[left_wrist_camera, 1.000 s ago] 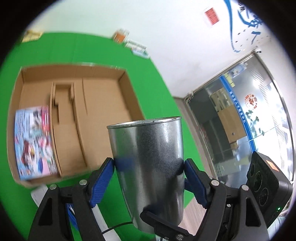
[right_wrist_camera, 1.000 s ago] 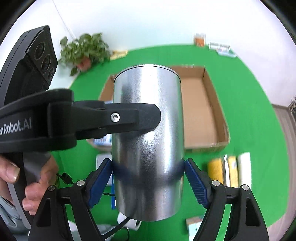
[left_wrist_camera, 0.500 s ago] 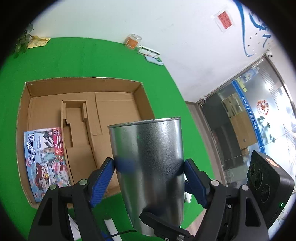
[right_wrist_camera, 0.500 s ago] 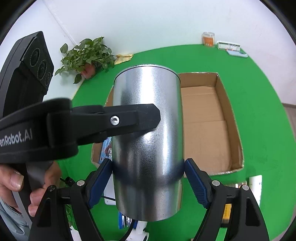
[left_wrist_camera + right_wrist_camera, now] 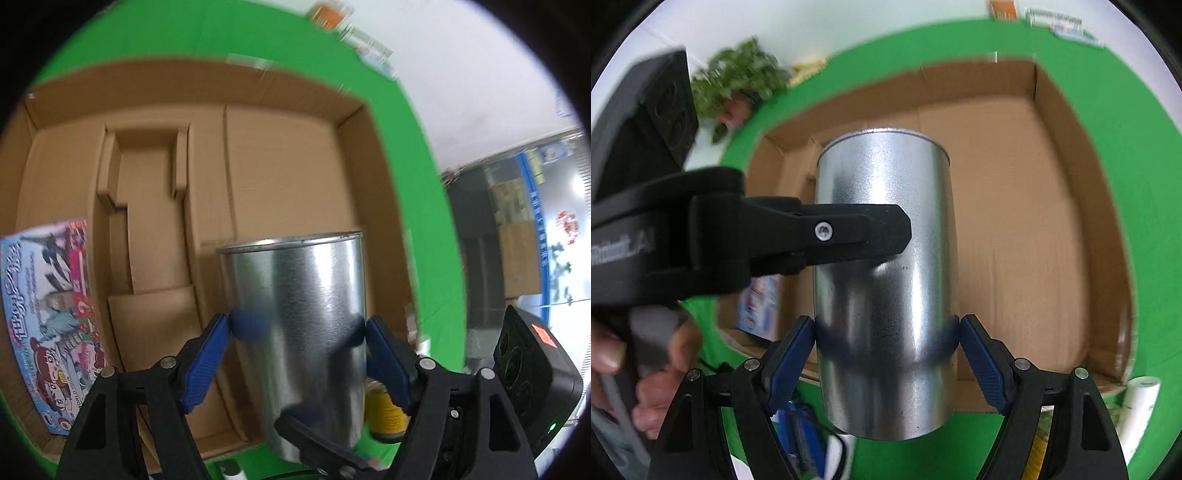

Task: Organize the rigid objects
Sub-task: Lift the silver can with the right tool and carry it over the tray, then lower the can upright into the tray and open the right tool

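Observation:
A shiny metal can (image 5: 303, 317) is held upright in the air by both grippers at once. My left gripper (image 5: 297, 330) is shut on its sides with blue pads. My right gripper (image 5: 886, 326) is shut on the same can (image 5: 884, 280), lower down; the left gripper's black finger (image 5: 849, 230) crosses the can from the left in the right wrist view. Below and behind the can lies an open cardboard box (image 5: 280, 155) on green cloth. A colourful printed booklet (image 5: 48, 310) lies in the box's left part.
A folded cardboard insert (image 5: 147, 206) sits in the middle of the box. A yellow can (image 5: 386, 413) and white rolls (image 5: 1141, 402) lie on the green cloth in front of the box. A potted plant (image 5: 738, 85) stands at the far left. Small items (image 5: 369, 48) lie at the cloth's far edge.
Both grippers have carried the can forward and down toward the box, which now fills most of both views. The grip on the can is unchanged.

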`<state>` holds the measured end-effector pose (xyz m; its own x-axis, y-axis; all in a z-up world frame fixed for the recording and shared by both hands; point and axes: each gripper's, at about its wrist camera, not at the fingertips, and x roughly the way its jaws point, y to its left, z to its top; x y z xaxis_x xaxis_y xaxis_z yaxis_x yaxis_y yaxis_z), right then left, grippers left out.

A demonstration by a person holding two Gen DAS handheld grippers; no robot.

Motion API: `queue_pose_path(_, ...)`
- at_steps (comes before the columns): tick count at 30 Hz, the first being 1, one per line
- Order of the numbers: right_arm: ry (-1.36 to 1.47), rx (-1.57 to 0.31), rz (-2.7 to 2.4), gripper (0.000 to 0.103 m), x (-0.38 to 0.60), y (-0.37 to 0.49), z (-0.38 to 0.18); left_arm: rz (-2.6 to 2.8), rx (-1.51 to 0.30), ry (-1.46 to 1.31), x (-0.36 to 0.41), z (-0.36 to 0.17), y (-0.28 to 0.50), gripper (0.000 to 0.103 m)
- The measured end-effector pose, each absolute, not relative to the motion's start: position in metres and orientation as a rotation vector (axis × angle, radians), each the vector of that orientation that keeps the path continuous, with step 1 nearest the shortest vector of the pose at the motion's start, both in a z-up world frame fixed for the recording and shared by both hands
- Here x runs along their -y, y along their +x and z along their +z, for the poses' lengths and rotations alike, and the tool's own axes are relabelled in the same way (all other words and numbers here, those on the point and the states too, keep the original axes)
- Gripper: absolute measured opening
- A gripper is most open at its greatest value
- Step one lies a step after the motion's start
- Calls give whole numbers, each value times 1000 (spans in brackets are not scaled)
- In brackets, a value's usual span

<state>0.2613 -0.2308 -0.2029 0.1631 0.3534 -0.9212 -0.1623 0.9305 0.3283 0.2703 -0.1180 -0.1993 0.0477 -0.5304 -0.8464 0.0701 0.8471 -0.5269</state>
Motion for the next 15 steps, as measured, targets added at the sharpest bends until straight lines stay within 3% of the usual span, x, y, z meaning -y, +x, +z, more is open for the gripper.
queue_pose_path(7,215,-1430,346,80,231,272,-250,-448,-1494,-408,102,-198,258,68)
queue_pose_path(13,123,-1402,427,88,210,271,-240,-414,-1330,-416,60,-134,230,68)
queue_pose_path(15,141,-1357,418,96,209,270,-220,-391,-1250,-373,48,-108,211,68)
